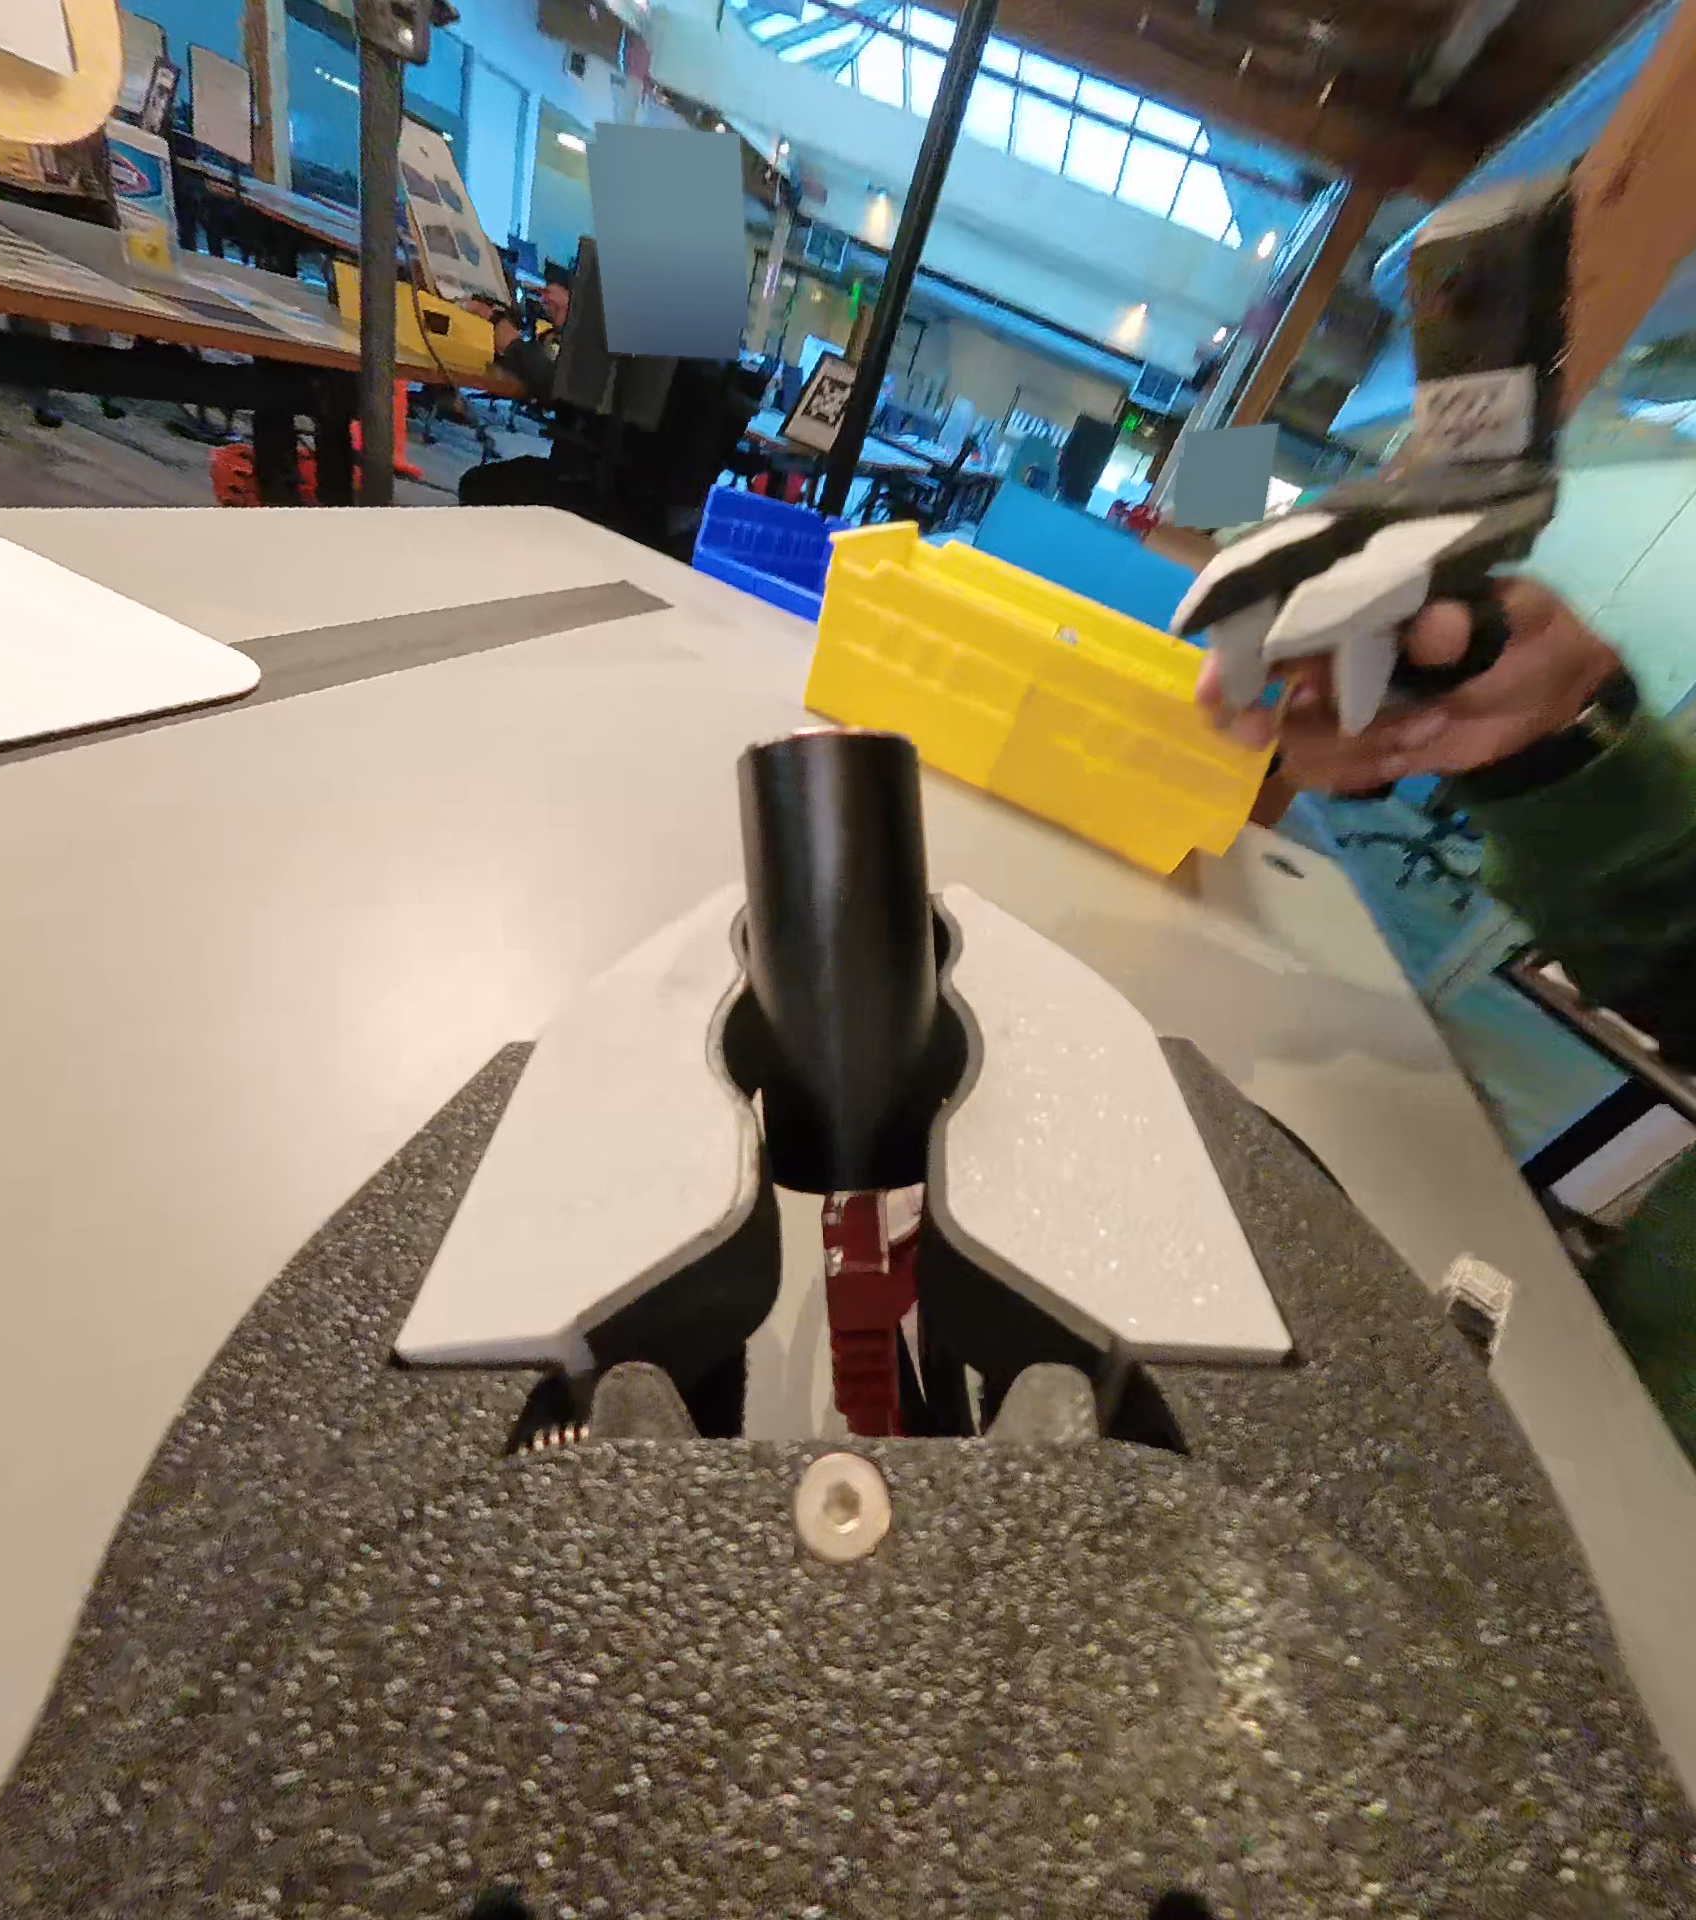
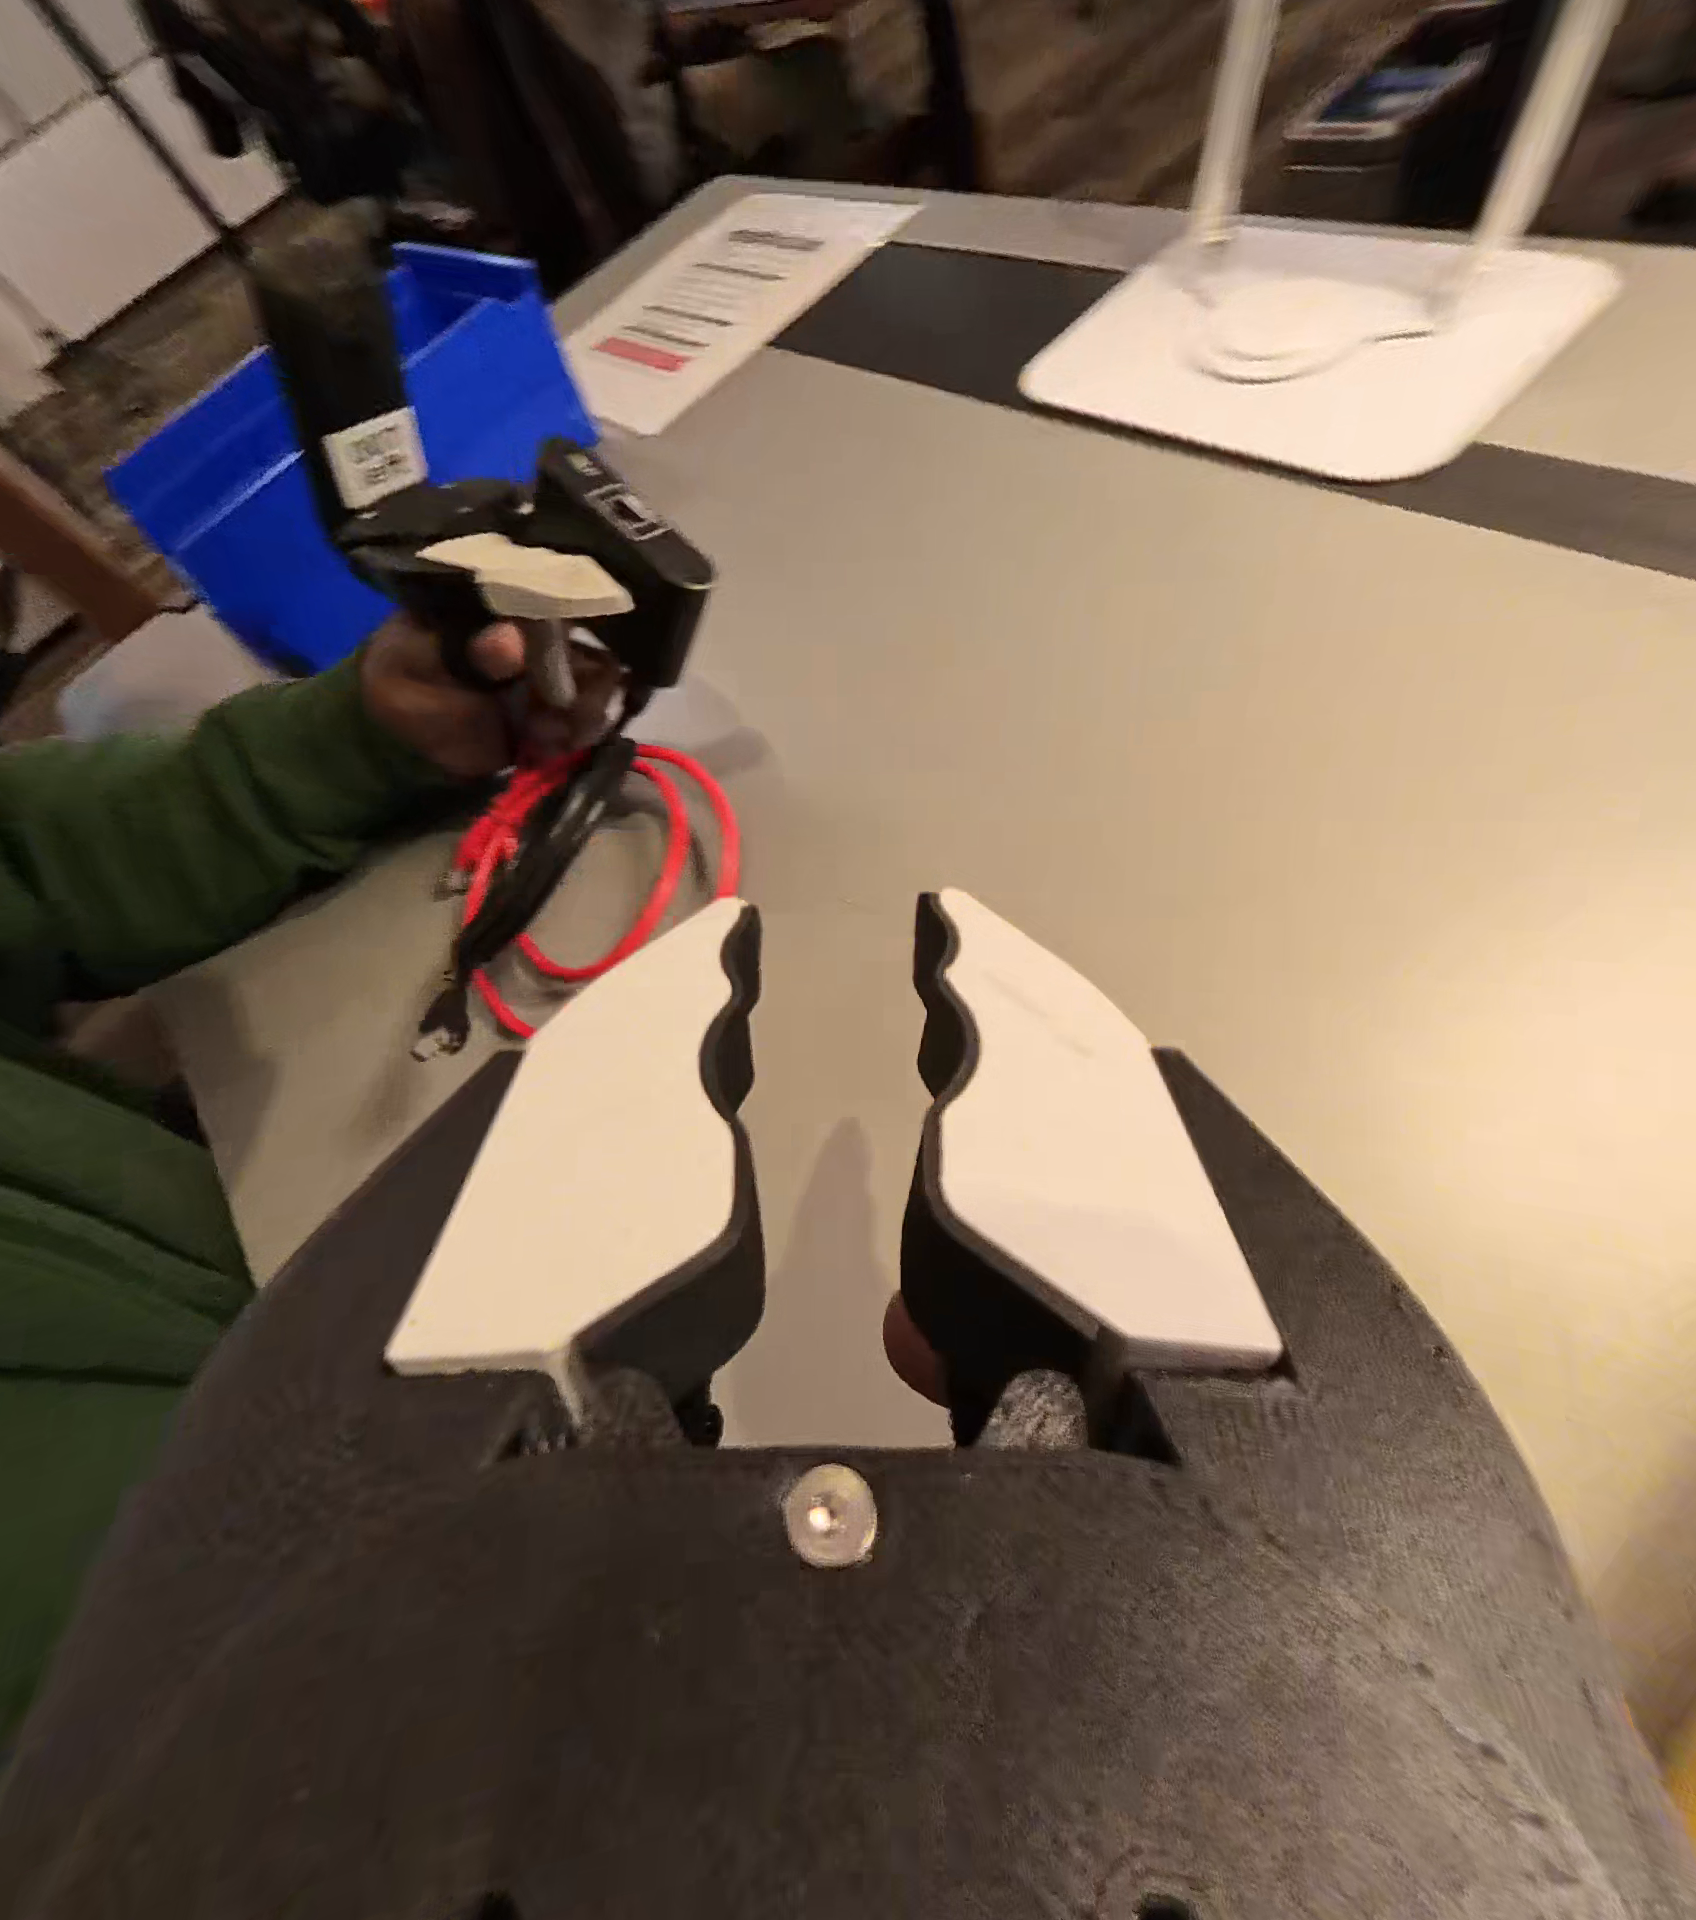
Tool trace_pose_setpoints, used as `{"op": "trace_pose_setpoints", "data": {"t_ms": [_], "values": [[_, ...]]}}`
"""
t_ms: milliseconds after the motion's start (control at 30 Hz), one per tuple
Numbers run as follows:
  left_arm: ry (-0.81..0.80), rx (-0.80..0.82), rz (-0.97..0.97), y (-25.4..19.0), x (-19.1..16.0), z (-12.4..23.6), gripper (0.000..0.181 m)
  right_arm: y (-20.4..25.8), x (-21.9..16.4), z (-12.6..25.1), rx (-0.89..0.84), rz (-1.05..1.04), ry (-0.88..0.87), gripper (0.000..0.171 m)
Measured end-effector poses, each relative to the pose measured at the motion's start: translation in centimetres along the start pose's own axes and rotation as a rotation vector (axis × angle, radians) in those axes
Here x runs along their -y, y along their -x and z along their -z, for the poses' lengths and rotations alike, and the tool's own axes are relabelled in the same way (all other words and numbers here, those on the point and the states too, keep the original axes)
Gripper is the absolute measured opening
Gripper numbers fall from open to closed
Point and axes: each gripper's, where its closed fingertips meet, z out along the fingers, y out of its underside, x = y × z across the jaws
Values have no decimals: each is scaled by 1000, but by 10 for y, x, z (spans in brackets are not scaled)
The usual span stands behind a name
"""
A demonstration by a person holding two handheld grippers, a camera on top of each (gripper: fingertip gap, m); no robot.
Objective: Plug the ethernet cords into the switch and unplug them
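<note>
Black plastic switch (image 2: pixel 646 561) clamped in the left claw (image 2: pixel 553 613), held up off the counter (image 2: pixel 1239 831) with one port face showing. Right claw (image 2: pixel 833 914) spread wide, nothing in it, hovering low over the grey top. Red cord (image 2: pixel 688 831) and black cord (image 2: pixel 532 862) hanging in a loose bunch under the switch, loops and loose plugs down on the counter. Can't tell if any end is actually plugged in.

Guessing light and floppy for the cords, so no point pinching mid-loop. Better to grab the stiff boot right behind a plug. Probably fragile latch tabs, so go easy. Switch likely light but slick, hence the firm squeeze.

Smooth matte counter with a dark stripe, white stand base (image 2: pixel 1343 353), yellow bin (image 1: pixel 1010 686) and blue bin (image 2: pixel 470 374) at the edge. Big open workshop beyond, skylights overhead.
</note>
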Motion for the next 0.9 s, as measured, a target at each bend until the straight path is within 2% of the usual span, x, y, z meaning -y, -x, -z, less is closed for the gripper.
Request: {"op": "trace_pose_setpoints", "data": {"t_ms": [100, 200, 300, 533, 667, 767, 900], "values": [[-46, -34, 27, -2, 5, 3, 28, 34, -5, -70, 171, 41, 10, 30], [-119, -97, 55, -8, 13, 6, 28, 56, -7, -134, 269, 89, 29, 32], [-176, -150, 90, -13, 18, 9, 27, 68, -5, -177, 357, 104, 26, 33], [-312, -219, 160, -14, 32, 18, 28, 103, 8, -193, 589, 69, -98, 34], [-322, -260, 152, -21, 32, 14, 28, 106, -2, -201, 559, 125, -66, 32], [-287, -270, 134, -26, 28, 7, 28, 104, -1, -202, 545, 112, -105, 23], [-222, -295, 100, -34, 21, 3, 27, 100, -9, -196, 552, 148, -74, 21]]}}
